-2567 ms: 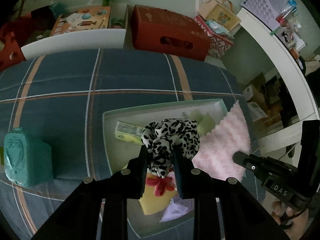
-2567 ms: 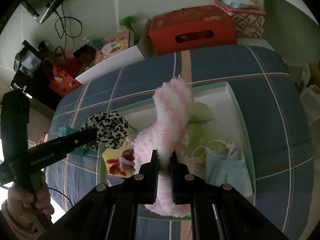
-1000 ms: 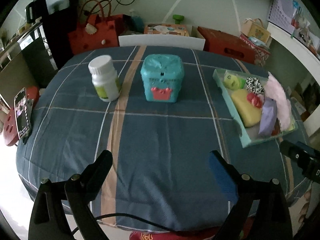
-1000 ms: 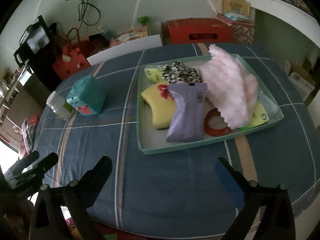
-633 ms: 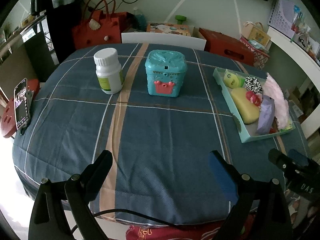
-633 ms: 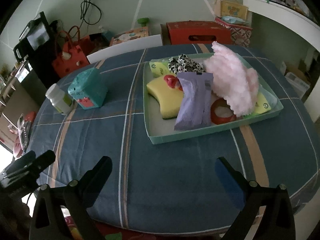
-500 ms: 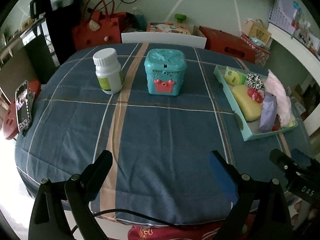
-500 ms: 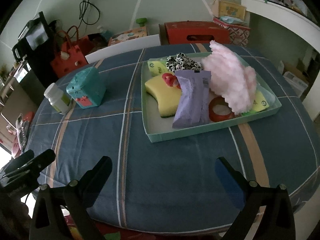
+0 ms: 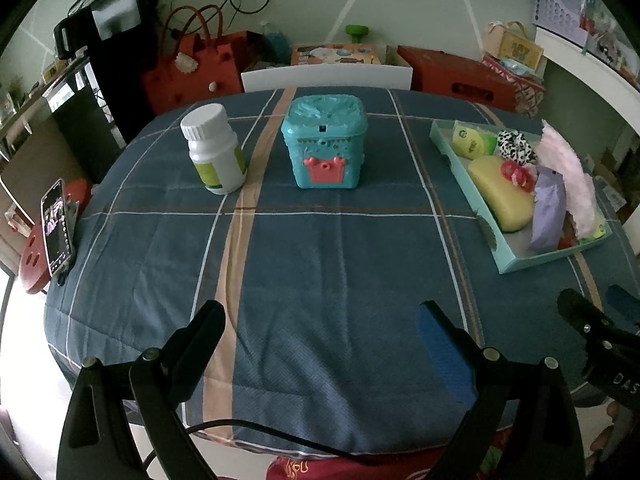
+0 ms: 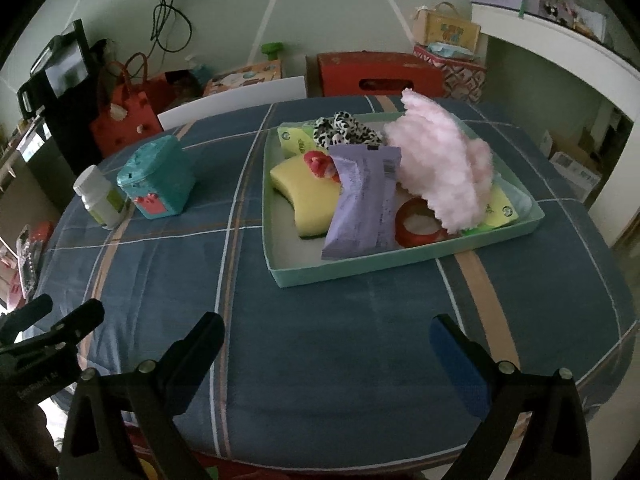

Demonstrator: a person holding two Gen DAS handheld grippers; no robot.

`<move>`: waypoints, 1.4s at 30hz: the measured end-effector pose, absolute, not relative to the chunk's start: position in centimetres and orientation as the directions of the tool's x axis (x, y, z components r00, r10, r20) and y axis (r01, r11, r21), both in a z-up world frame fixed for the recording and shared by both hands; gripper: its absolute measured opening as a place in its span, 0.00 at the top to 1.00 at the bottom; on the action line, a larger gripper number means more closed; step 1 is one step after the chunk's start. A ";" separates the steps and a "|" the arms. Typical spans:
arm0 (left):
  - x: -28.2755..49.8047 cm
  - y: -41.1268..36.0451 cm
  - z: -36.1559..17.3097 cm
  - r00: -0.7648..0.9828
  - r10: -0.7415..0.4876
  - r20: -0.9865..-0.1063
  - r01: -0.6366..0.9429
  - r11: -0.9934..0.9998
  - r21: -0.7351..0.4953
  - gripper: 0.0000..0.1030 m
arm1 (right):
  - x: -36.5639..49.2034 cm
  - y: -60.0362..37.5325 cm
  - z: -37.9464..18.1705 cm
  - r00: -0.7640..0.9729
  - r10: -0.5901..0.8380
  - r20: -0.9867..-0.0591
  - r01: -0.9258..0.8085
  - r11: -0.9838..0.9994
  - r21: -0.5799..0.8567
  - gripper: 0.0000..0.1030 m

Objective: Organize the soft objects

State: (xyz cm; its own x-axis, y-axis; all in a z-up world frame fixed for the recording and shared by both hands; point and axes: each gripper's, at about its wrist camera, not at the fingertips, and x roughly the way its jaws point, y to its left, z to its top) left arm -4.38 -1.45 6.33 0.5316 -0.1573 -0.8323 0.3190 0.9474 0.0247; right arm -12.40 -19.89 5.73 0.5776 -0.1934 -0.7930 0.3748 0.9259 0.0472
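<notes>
Left wrist view: the left gripper (image 9: 320, 336) hangs low over the near edge of the bench (image 9: 320, 248), its fingers (image 9: 200, 336) spread wide with nothing between them. The teal tray (image 9: 540, 258) sits at the far right of the plaid cloth, well apart from the white pill bottle (image 9: 214, 150) and the turquoise box (image 9: 324, 146), which are hard things and stand outside it. Right wrist view: the right gripper (image 10: 330, 350) is likewise empty, jaws wide, short of the tray (image 10: 360, 270). Inside lie the pink fluffy cloth (image 10: 444, 164), a leopard-print scrunchie (image 10: 344, 130), a yellow sponge (image 10: 308, 196) with a red scrunchie (image 10: 320, 164) on it, a purple soft pack (image 10: 364, 204), a red ring (image 10: 418, 224) and green packets (image 10: 294, 140). Every soft item appears gathered, so the sorting looks finished. Should anything need shifting, the cloth is light and limp and would drape, so pinch a thick fold near its top; the sponge will squash, so grip across its narrow middle; the pack's film looks slick, so take it by a crimped end.
</notes>
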 end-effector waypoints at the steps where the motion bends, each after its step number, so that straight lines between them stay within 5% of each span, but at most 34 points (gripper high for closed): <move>1: -4.3 -1.5 6.2 0.530 -0.154 -0.834 0.320 0.947 0.028 0.06 | -12.4 -19.9 5.8 0.580 -0.200 -0.790 0.377 0.925 0.043 0.00; 42: -4.9 -3.0 5.1 0.523 -0.108 -0.845 0.358 0.928 0.103 0.07 | -13.1 -20.3 5.9 0.579 -0.274 -0.768 0.427 0.904 -0.001 0.00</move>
